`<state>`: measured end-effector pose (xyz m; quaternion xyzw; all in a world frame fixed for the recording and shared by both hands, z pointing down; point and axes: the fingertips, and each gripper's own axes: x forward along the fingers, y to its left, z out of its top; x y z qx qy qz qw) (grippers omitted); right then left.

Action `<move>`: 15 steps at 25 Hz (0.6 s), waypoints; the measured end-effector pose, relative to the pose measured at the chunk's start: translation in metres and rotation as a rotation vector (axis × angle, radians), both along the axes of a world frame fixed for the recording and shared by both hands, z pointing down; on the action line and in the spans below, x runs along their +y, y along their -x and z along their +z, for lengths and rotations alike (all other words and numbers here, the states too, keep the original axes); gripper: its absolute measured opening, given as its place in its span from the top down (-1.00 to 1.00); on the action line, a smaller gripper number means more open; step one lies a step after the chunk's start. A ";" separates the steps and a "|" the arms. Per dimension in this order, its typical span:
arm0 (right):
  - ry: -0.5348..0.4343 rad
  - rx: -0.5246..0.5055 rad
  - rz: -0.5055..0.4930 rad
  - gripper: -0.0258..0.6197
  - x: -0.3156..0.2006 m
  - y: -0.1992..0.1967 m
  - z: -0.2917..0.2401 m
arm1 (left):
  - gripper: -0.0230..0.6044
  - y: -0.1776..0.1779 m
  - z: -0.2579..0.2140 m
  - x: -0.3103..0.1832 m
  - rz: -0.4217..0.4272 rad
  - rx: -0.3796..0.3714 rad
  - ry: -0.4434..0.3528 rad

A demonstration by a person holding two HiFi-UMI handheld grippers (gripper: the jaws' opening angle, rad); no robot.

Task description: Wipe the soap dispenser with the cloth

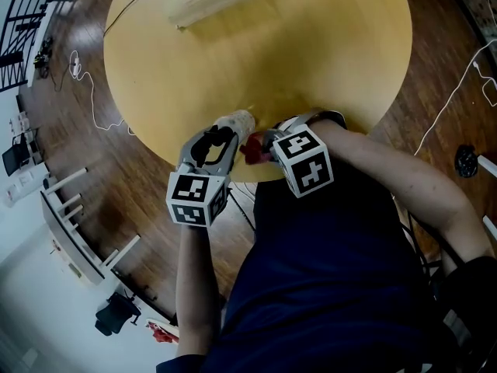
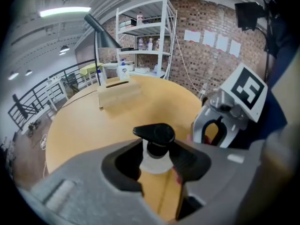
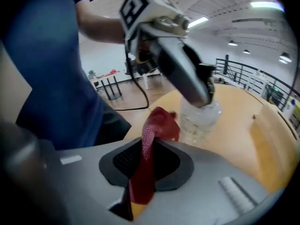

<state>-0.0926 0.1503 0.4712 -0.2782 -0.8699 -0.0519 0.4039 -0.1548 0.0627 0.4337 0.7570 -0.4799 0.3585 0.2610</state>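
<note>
A round yellow table (image 1: 311, 53) stands on a dark wooden floor (image 1: 140, 185); a pale wooden box (image 1: 221, 5) rests near the table's far edge.

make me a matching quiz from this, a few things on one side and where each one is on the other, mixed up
Things:
1. soap dispenser
2. red cloth
3. wooden box

Places:
a. on the far side of the round table, untouched
b. pinched in the right tool
c. gripped just below its pump head by the left tool

Pairs: 1-c, 2-b, 3-a
</note>
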 end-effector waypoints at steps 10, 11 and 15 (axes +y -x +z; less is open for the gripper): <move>-0.185 0.019 0.729 0.72 -0.156 0.016 0.018 | 0.17 0.001 -0.002 0.008 -0.165 -0.122 0.008; -0.164 0.029 0.663 0.72 -0.143 0.017 0.021 | 0.19 0.000 -0.002 0.009 -0.180 -0.118 0.006; -0.047 0.057 0.224 0.72 -0.048 0.010 0.031 | 0.31 -0.003 0.000 0.006 -0.106 -0.083 0.020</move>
